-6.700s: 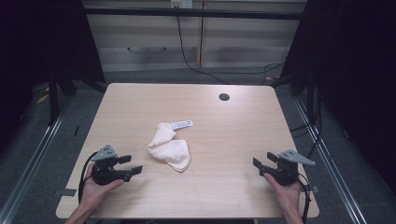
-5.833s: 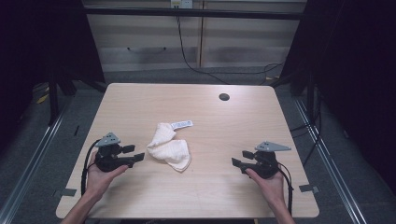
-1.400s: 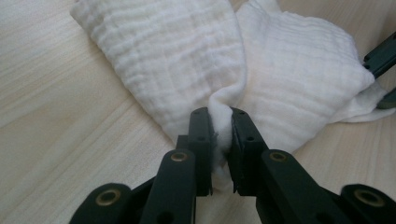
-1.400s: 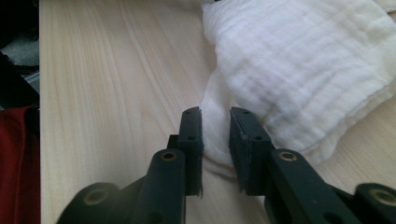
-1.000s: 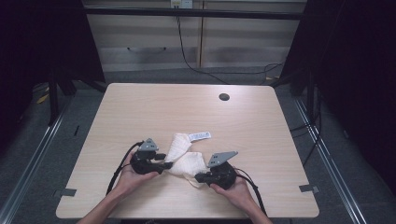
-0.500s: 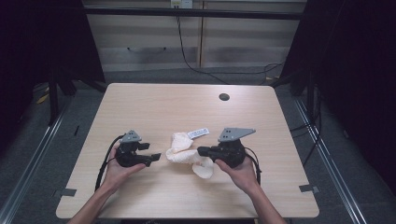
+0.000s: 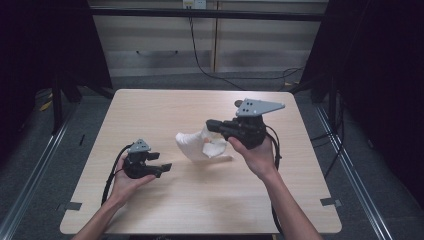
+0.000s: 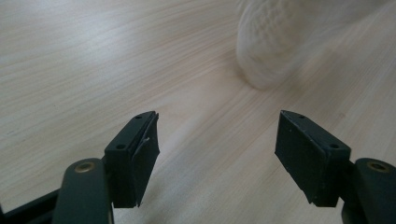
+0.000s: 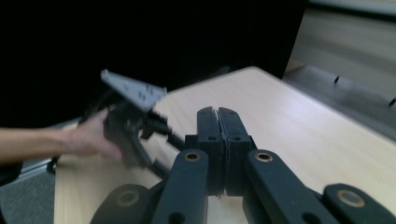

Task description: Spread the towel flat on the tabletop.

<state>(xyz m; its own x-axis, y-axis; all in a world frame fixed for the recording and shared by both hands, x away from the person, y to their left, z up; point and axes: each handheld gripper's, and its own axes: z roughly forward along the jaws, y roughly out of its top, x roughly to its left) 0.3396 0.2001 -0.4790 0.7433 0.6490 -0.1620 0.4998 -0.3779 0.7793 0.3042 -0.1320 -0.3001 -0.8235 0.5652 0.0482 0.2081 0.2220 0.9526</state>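
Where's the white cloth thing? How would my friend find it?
Look at the light wooden table and find its middle. The right gripper lifts a crumpled white cloth there. It is the table's sole soft, pale thing; both grippers are black and hard.

This looks like a lab or recording room set up for capturing handling work. A bare light wooden table (image 7: pixel 165 107) stands alone on grey carpet (image 7: pixel 40 165), with black curtains (image 7: pixel 380 75) closing off the left and right sides of the frame. Metal rails (image 7: pixel 45 150) run along the floor beside the table. At the top, cables (image 7: pixel 200 55) hang down pale wall panels (image 7: pixel 160 45).
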